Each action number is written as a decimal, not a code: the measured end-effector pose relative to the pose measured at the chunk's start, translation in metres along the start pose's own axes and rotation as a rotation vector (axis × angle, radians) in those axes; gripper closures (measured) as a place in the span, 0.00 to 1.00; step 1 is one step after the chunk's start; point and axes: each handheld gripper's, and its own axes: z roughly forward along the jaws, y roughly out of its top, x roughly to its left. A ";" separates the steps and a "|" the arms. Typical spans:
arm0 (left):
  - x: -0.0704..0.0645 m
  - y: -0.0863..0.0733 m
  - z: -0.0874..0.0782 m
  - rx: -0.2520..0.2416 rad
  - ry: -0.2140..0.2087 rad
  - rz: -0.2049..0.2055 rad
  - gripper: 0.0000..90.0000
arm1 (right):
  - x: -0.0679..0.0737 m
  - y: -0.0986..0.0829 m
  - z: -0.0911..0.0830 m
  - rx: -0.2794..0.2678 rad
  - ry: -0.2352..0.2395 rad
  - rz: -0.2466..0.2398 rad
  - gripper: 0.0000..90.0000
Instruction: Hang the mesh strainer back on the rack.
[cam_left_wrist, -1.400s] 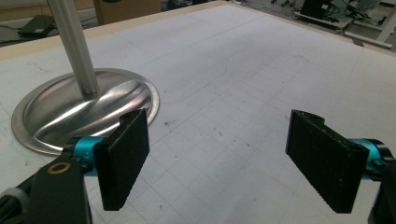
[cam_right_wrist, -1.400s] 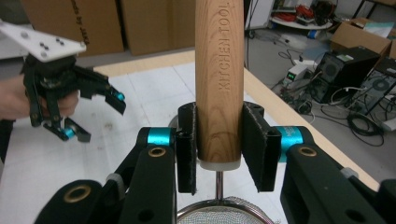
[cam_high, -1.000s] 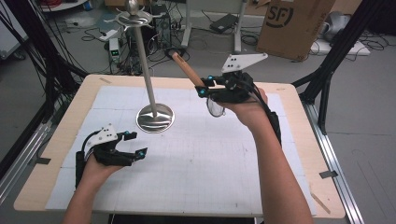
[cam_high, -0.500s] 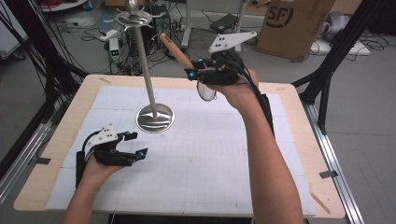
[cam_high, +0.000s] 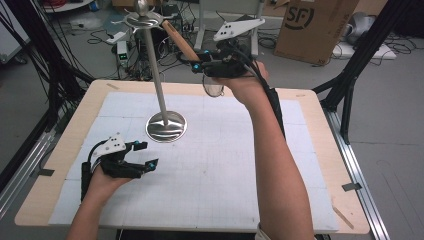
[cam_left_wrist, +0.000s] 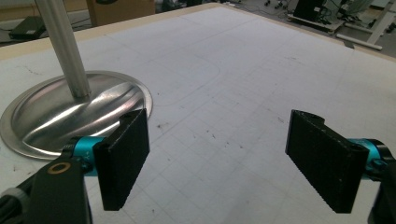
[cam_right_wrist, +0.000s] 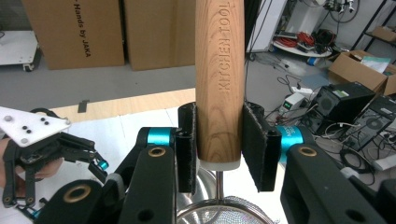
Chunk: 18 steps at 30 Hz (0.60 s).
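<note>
A small mesh strainer (cam_high: 214, 89) with a wooden handle (cam_high: 179, 41) hangs in the air over the far side of the table. My right gripper (cam_high: 200, 66) is shut on the handle just above the mesh. The handle's free end points up and left, close to the hooked top (cam_high: 142, 17) of a tall metal stand (cam_high: 156, 75). In the right gripper view the pads clamp the handle (cam_right_wrist: 219, 70), marked KITCHEN TOOL, with the strainer's rim (cam_right_wrist: 224, 212) below. My left gripper (cam_high: 145, 154) rests open on the mat near the stand's round base (cam_high: 166, 126); its jaws (cam_left_wrist: 224, 140) hold nothing.
A white gridded mat (cam_high: 225, 165) covers the wooden table (cam_high: 320, 150). The stand's base (cam_left_wrist: 56, 112) lies just left of my left gripper's jaws. Cardboard boxes (cam_high: 310, 25), cables and black frame legs (cam_high: 350, 85) stand beyond the table.
My right gripper has lifted the strainer and carried it up and left, bringing the handle's end near the top of the stand. The left gripper has stayed put.
</note>
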 end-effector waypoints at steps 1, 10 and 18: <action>0.000 0.000 0.000 0.000 -0.001 0.002 0.25 | 0.000 0.001 0.001 0.005 -0.002 0.003 0.75; 0.000 0.000 -0.001 -0.002 -0.006 0.001 0.25 | -0.004 0.001 0.014 0.019 -0.004 0.021 0.75; 0.000 0.000 -0.001 -0.003 -0.007 0.004 0.25 | -0.007 -0.003 0.026 0.034 -0.008 0.042 0.75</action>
